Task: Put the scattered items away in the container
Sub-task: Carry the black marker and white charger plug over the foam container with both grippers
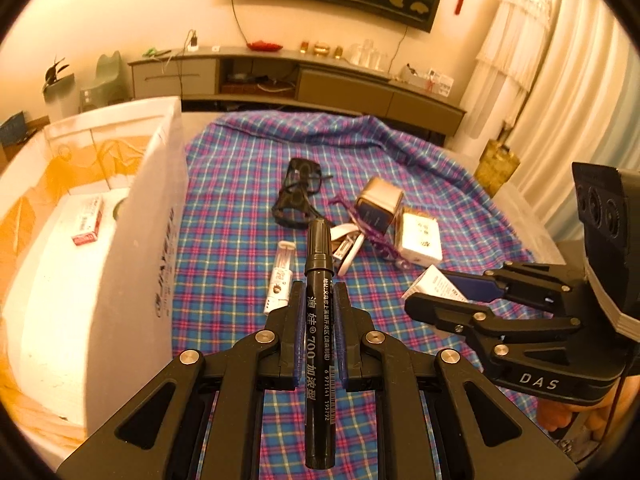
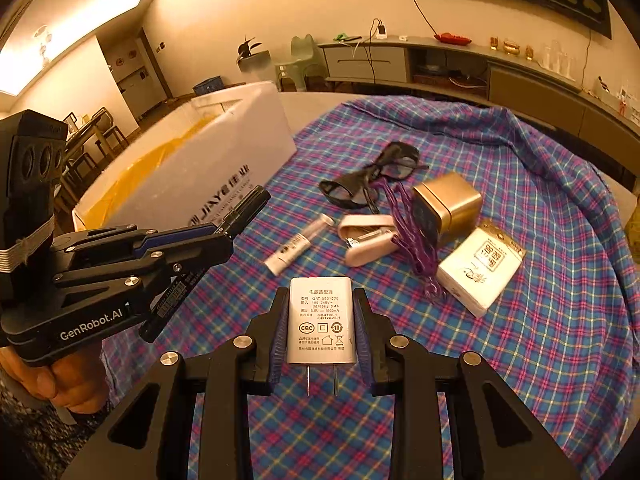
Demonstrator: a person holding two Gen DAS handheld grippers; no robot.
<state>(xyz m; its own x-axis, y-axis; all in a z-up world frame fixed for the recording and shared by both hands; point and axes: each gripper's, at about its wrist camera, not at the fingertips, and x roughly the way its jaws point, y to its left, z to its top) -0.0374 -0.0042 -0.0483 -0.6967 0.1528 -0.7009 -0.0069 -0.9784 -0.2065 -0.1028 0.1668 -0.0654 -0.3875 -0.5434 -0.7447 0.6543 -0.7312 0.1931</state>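
Note:
My left gripper (image 1: 319, 292) is shut on a black marker pen (image 1: 318, 320), held above the plaid cloth; it also shows in the right wrist view (image 2: 224, 236). My right gripper (image 2: 320, 300) is shut on a white power adapter (image 2: 320, 326), prongs toward the camera; it shows at the right of the left wrist view (image 1: 424, 300). The white foam box (image 1: 132, 248) stands at the left, holding a small red-and-white carton (image 1: 88, 220). On the cloth lie black glasses (image 2: 372, 176), a white tube (image 2: 296, 246), a pink case (image 2: 366, 238), a gold tin (image 2: 448, 204), a purple cord (image 2: 412, 236) and a white packet (image 2: 480, 268).
The plaid cloth (image 2: 540, 320) covers the table. A low TV cabinet (image 1: 304, 80) runs along the far wall, a white curtain (image 1: 512, 60) hangs at the right. The foam box wall (image 2: 224, 160) rises just left of the scattered items.

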